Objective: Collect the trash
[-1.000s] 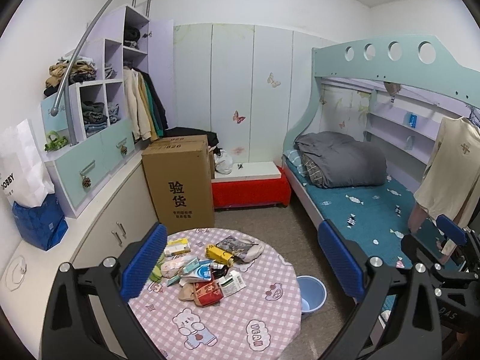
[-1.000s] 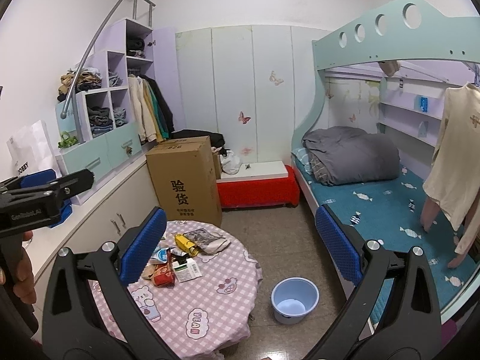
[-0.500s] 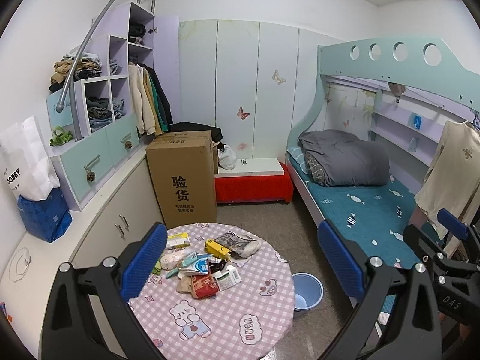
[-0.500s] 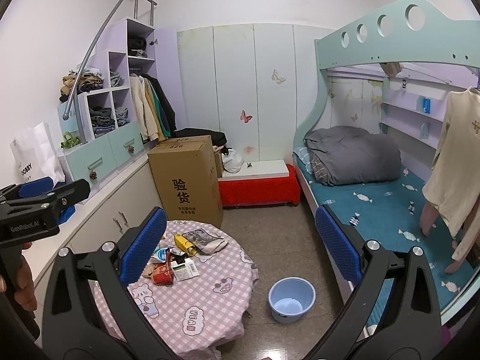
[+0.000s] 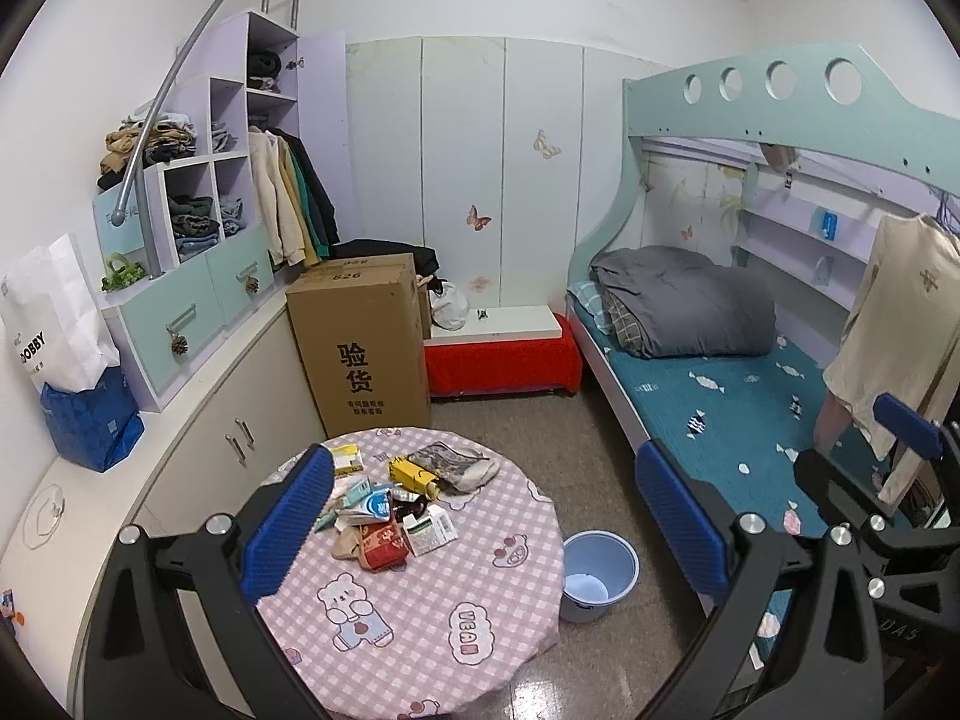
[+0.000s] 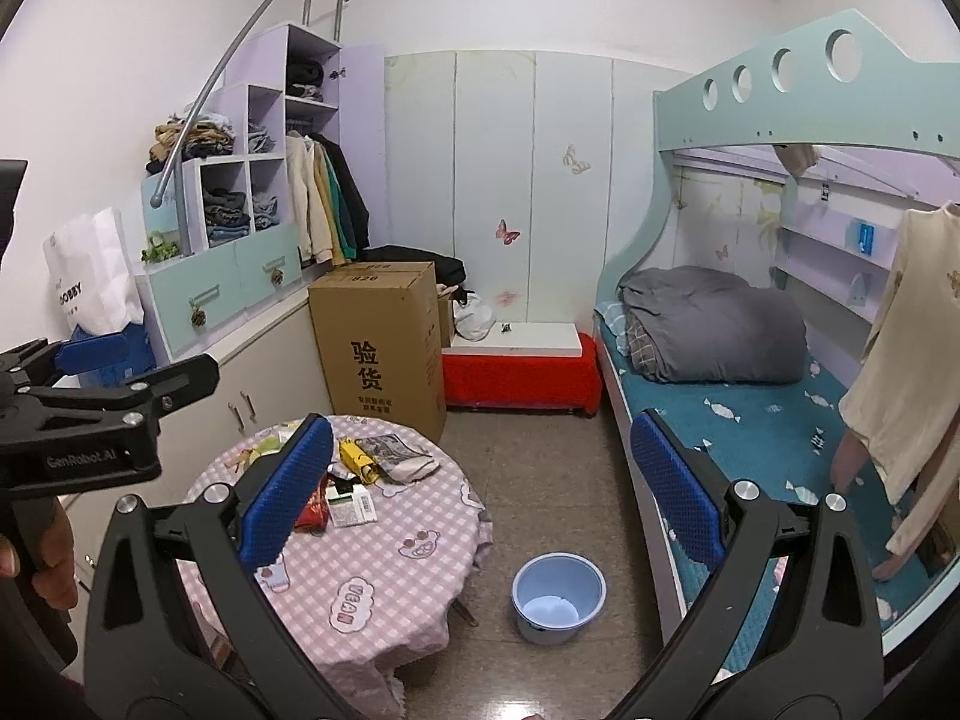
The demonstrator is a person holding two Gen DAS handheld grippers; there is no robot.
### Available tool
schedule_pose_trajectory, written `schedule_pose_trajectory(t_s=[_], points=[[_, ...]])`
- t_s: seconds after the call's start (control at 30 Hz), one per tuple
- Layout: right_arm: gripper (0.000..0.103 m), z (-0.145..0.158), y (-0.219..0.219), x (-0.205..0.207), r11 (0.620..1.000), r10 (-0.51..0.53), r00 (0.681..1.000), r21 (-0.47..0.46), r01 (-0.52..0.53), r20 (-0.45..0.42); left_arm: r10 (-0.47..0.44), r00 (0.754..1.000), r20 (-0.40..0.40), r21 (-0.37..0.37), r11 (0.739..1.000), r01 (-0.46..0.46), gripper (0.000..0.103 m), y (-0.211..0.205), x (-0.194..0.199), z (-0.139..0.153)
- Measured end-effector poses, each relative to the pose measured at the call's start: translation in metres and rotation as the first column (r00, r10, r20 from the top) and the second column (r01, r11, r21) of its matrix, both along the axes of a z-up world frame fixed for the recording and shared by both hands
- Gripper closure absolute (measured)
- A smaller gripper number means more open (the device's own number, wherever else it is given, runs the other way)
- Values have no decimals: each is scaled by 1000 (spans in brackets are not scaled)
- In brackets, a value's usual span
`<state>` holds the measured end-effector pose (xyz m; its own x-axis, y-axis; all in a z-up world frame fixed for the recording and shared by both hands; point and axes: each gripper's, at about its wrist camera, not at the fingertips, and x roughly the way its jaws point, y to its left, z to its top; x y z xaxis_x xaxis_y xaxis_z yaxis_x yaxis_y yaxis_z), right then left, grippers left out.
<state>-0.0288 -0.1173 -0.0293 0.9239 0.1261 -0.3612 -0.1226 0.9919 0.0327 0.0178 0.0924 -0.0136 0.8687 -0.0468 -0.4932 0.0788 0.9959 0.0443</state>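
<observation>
The left gripper (image 5: 483, 516) hangs high above a round table (image 5: 420, 624) with its two black fingers wide apart and nothing between them; each finger carries a blue pad (image 5: 288, 525) with a fine ribbed texture. The right gripper (image 6: 480, 489) is the same kind and its fingers are also spread wide and empty. The table is covered by a pink and white checked cloth printed with small bears and soft label shapes. The trash (image 5: 390, 507) lies in a loose heap on the far left part of the table top: a flat yellow packet (image 5: 411, 474), a red crumpled wrapper (image 5: 381, 546), a small white carton with green print (image 5: 429, 534), thin paper pieces and a grey patterned pouch (image 5: 456, 462) of soft material. On the tiled floor just beside the table, at its right, stands a round light blue plastic bucket (image 5: 600, 576) with smooth walls; something pale lies at its bottom, and I cannot tell what it is. Behind the table stands a tall brown cardboard box (image 5: 360, 348) with black characters. In the right wrist view the left gripper appears at the left edge, held by a hand (image 6: 36, 564). At the right is a bunk bed (image 5: 750, 396) with a teal mattress cover and a folded grey quilt (image 5: 684, 309).
</observation>
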Motion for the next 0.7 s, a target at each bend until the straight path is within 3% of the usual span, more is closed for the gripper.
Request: schedule_pose_trajectory(t_s=[0.3, 0.7], points=[[6, -6, 3, -4, 999, -16, 1000, -37, 16, -3, -28, 999, -24, 0, 1000, 28, 4, -7, 7, -13], [6, 15, 17, 12, 1000, -10, 1000, -13, 10, -29, -31, 999, -15, -25, 999, 31, 4, 0, 28, 15]])
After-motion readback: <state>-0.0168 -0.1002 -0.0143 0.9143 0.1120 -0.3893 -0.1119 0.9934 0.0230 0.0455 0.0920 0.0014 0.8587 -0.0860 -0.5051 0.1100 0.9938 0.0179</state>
